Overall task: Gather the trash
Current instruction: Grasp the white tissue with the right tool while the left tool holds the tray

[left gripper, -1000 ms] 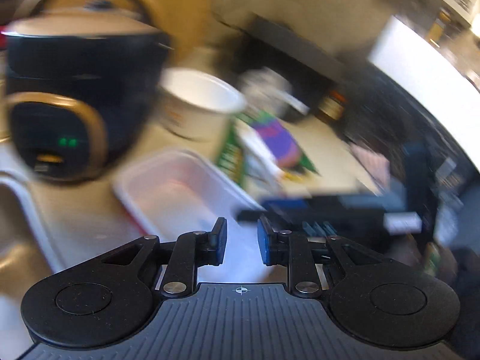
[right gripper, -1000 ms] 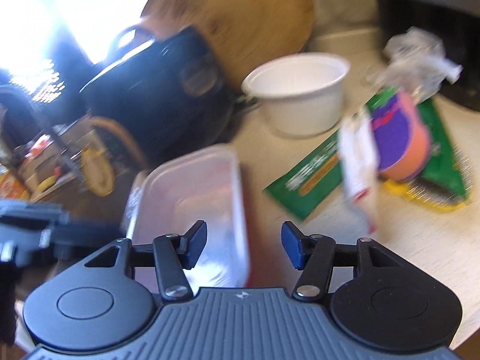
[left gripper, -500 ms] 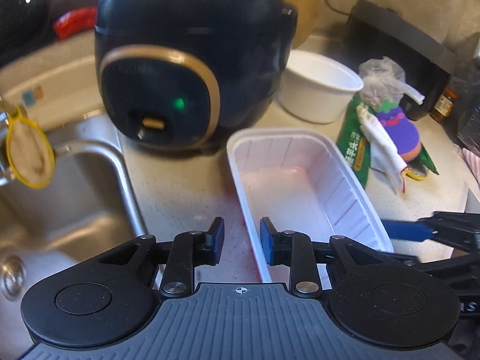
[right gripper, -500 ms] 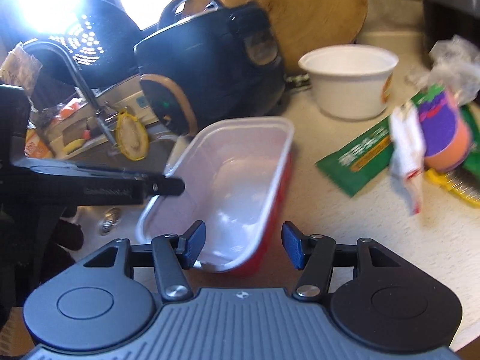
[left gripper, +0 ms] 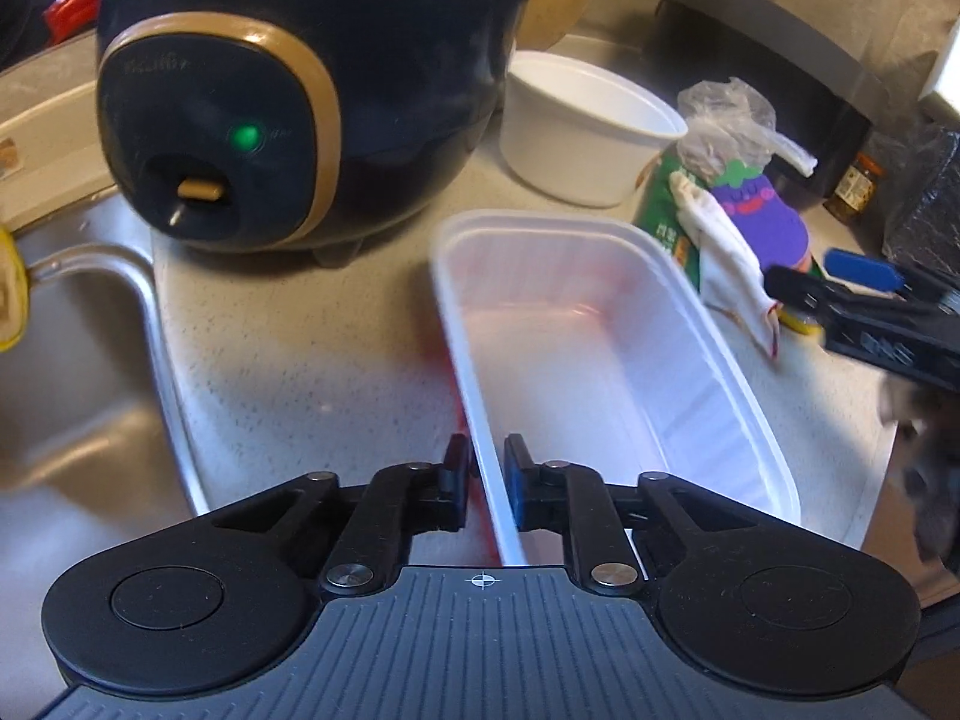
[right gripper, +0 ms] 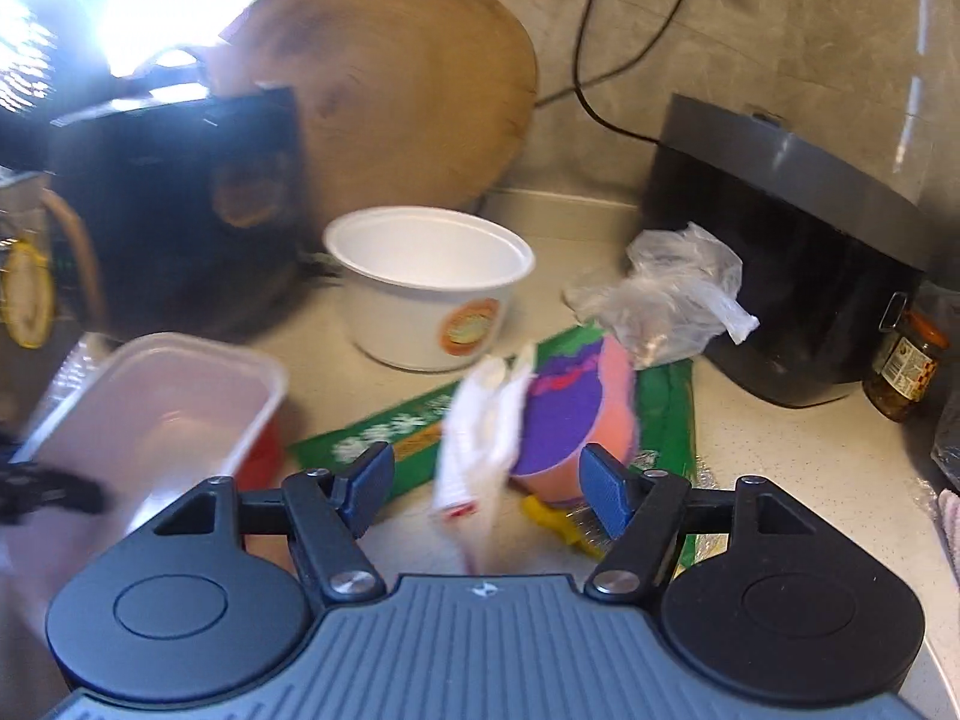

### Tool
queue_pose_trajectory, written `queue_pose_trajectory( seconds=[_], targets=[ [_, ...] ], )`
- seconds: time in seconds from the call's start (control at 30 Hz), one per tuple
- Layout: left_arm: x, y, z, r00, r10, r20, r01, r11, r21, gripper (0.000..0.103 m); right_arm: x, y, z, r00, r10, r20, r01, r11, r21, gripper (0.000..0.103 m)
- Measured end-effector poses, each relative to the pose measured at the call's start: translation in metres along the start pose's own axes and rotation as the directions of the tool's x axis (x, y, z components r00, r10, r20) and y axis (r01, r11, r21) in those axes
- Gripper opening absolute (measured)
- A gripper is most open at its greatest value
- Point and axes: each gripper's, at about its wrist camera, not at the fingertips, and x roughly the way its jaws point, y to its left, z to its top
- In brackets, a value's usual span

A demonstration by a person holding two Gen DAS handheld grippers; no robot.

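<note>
Since a moment ago my left jaws (left gripper: 483, 480) have dropped onto the white plastic tray (left gripper: 600, 336) and have just been closing — they now straddle its near left wall, one finger outside, one inside, and look pressed on the rim. On my right hand the jaws (right gripper: 486, 489) have just been opening and stand apart with nothing gripped; that view has swung away from the tray toward the pile of wrappers. Just ahead of those open jaws lies a crumpled white wrapper (right gripper: 480, 420), leaning on a purple-and-pink packet (right gripper: 570, 414), both on top of a flat green packet (right gripper: 666, 414). A scrunched clear plastic bag (right gripper: 666, 294) sits just behind them. Left of the pile stands an empty white bowl (right gripper: 429, 288), close to the tray's far end on the desk (left gripper: 312, 348). Behind the tray is the dark rice cooker (left gripper: 288, 96), its green light on, with the sink (left gripper: 72, 396) to its left. Farthest back, a round wooden board (right gripper: 408, 78) leans at the wall.
</note>
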Motion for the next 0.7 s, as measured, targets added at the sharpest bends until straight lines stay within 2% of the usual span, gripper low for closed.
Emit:
queue_pose_trajectory(
  seconds=[0.1,0.17,0.23,0.27,0.3,0.4,0.57,0.63,0.67,0.7],
  targets=[
    [0.000,0.000,-0.003,0.997,0.071,-0.022,-0.071,0.997,-0.009,0.014,0.024,-0.003,0.002,1.000,-0.013,-0.022,0.013,1.000,0.005,0.069],
    [-0.002,0.001,-0.003,0.996,0.086,-0.026,-0.086,0.996,-0.016,0.014,0.034,0.001,0.005,0.999,-0.038,-0.007,0.038,0.999,-0.021,0.069],
    [-0.003,0.003,-0.004,0.996,0.077,-0.033,-0.078,0.996,-0.034,0.014,0.043,0.008,0.007,0.998,-0.069,-0.008,0.069,0.996,-0.050,0.065],
    [-0.003,0.003,-0.003,0.997,0.072,-0.036,-0.074,0.996,-0.044,0.014,0.044,0.010,0.008,0.996,-0.085,-0.002,0.085,0.994,-0.063,0.057],
    [-0.003,0.004,-0.002,0.997,0.067,-0.039,-0.069,0.996,-0.052,0.014,0.044,0.013,0.009,0.996,-0.087,0.004,0.087,0.993,-0.075,0.054],
    [-0.006,0.005,-0.003,0.997,0.066,-0.038,-0.068,0.996,-0.053,0.014,0.038,0.018,0.010,0.997,-0.072,0.038,0.075,0.992,-0.098,0.052],
    [-0.007,0.009,-0.005,0.999,0.040,-0.036,-0.042,0.997,-0.061,0.013,0.049,0.023,0.007,0.996,-0.086,-0.007,0.084,0.989,-0.122,0.052],
    [-0.008,0.011,-0.005,1.000,0.019,-0.023,-0.020,0.997,-0.070,0.013,0.054,0.023,0.006,0.996,-0.080,-0.040,0.075,0.990,-0.116,0.042],
    [-0.008,0.012,-0.006,1.000,0.009,-0.015,-0.010,0.997,-0.073,0.013,0.058,0.022,0.006,0.995,-0.069,-0.071,0.061,0.991,-0.115,0.019],
    [-0.009,0.013,-0.006,1.000,0.002,-0.009,-0.003,0.997,-0.077,0.013,0.061,0.023,0.005,0.992,-0.046,-0.118,0.033,0.994,-0.107,0.008]
  ],
)
